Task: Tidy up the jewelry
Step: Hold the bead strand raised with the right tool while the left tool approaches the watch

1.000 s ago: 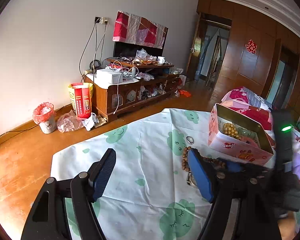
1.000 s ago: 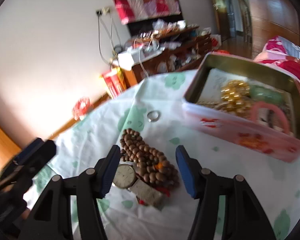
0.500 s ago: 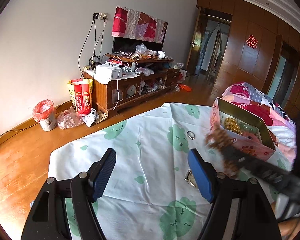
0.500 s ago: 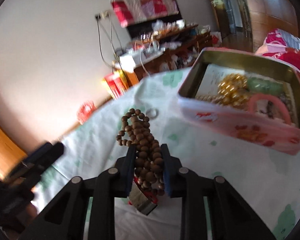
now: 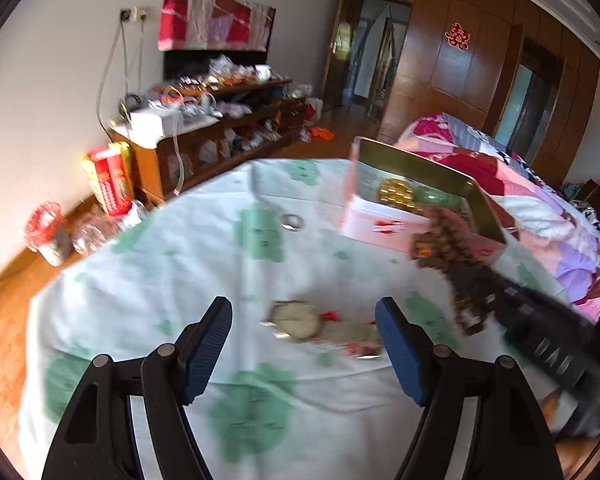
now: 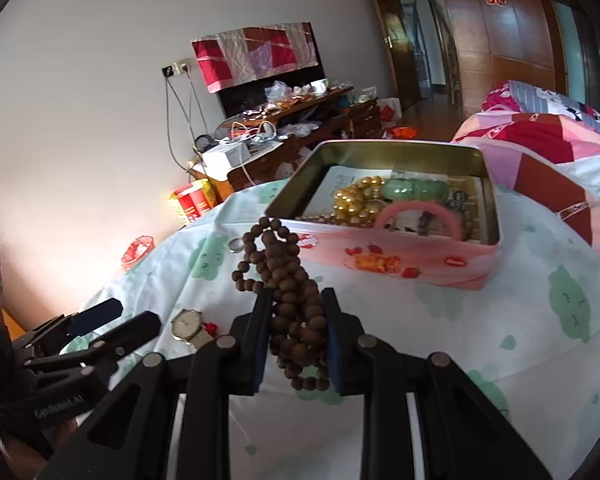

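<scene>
While my right tool (image 6: 294,322) grips the wooden bead strand (image 6: 288,280) above the bench (image 6: 500,340), my left tool (image 5: 304,344) is spread wide, empty, w/ the wristwatch (image 5: 300,320) lying btwn its jaws. Ring (image 5: 292,222) also left; pink tin (image 6: 400,252) beyond already holds gold beads, bangles.

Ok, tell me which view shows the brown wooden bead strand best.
The right wrist view: the brown wooden bead strand hangs sharp and centred, clamped in the right hand-held gripper. The left wrist view shows it blurred at the right.
</scene>
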Motion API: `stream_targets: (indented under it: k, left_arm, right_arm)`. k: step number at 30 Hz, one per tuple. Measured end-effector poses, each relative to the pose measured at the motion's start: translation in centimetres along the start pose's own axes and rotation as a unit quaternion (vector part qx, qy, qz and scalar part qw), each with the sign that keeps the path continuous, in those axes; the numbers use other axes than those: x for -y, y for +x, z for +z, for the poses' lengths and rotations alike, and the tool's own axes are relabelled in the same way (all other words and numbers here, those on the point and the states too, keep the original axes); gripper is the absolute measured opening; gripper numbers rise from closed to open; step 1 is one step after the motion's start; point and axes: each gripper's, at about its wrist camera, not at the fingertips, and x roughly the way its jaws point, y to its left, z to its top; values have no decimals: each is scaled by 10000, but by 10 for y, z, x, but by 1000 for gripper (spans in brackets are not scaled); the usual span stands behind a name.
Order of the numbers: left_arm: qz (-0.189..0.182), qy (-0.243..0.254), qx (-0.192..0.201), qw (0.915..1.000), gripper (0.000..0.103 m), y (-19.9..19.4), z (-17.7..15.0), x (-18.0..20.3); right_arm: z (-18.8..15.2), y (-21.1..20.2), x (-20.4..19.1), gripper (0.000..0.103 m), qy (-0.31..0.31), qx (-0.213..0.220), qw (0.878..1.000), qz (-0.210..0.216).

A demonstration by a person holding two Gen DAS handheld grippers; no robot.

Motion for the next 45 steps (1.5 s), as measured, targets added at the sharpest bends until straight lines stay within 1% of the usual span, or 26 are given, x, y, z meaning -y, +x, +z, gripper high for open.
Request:
stream_targets:
  k: [1,2,5,8,10,11,12,13,15,16,17,19,20,21,24,27,28,31,32,34,36,37,38,40,42,45]
  left_arm:
    - [-97,-69,-114,9999,74,6,2,7]
    - [-88,-100,-187,9997,73,10,3,11]
    - [377,48,-528,9979,73,25,-3,17]
    - [244,-5,-606,9979,74,21,-10,8]
    - [575,76,-613,9964,74,13,-12,1]
    - [875,213,-627,9940,74,8,-14,-3]
    - [1032,308,-630,9922,74,2,-17,-10]
    - [1101,315,-638,9914,74,-1,-20,-16]
    - [1443,90,-686,9871,74,-7,-24,-39]
    - [1440,-67,-666,9873,74,-10,-25,-49]
    - [1333,-206,-638,9888,74,-12,-25,-55]
    - [1050,-437,-566,9919,74,-17,-23,-59]
    - [891,-465,-491,9937,74,-20,-22,-55]
    - [790,-421,-450,9950,74,-21,-19,-51]
    - [404,-89,-450,9981,74,-16,-14,-18]
    - [90,-59,-572,9983,74,-2,-8,5]
    - [87,-60,-652,9978,74,5,-7,11]
    - [369,-54,-792,9962,74,24,-4,16]
    - [310,-86,-764,9966,74,26,-5,13]
    - [282,-124,-730,9969,74,23,-5,5]
    - [599,81,-702,9957,70,13,-8,1]
    - [749,299,-675,9945,63,4,-10,-2]
    - [855,431,-687,9930,63,0,-13,-6]
    - [881,518,-665,9925,62,-13,-17,-18]
    - [1143,422,-755,9897,62,-25,-21,-37]
    - [1181,76,-751,9901,62,-31,-19,-62]
  right_arm:
    - [2,3,1,28,16,-5,10000,-6]
    - [1,4,2,28,43,-20,10000,7]
    - [1,5,6,28,90,-33,9999,-126]
    - [2,3,17,28,331,-34,9994,21]
    - [3,2,21,28,437,-13,9990,62]
    - [3,2,23,28,462,-8,9989,47]
    - [4,3,23,28,487,-16,9988,51]
    - [4,3,24,28,512,-25,9987,70]
    - [4,3,23,28,518,-13,9986,80]
    - [5,3,22,28,504,0,9987,84]
    - [4,2,21,28,493,7,9987,90]
    - [4,2,20,28,476,11,9988,100]
    - [4,3,19,28,462,6,9989,111]
    - [3,3,18,28,445,3,9990,107]
    - [2,4,17,28,424,-13,9991,69]
    - [2,4,20,28,493,-1,9988,67]
    - [2,4,21,28,513,5,9987,67]
    - [2,4,24,28,560,11,9984,48]
    - [2,4,25,28,574,2,9983,50]
    - [2,5,26,28,588,-26,9983,51]
    - [2,5,26,28,577,-35,9983,39]
    - [3,4,26,28,577,-19,9983,43]
    - [3,4,26,28,581,-4,9983,54]
    - [4,2,27,28,592,19,9982,75]
    - [4,1,27,28,603,35,9981,95]
    - [4,1,26,28,600,46,9981,106]
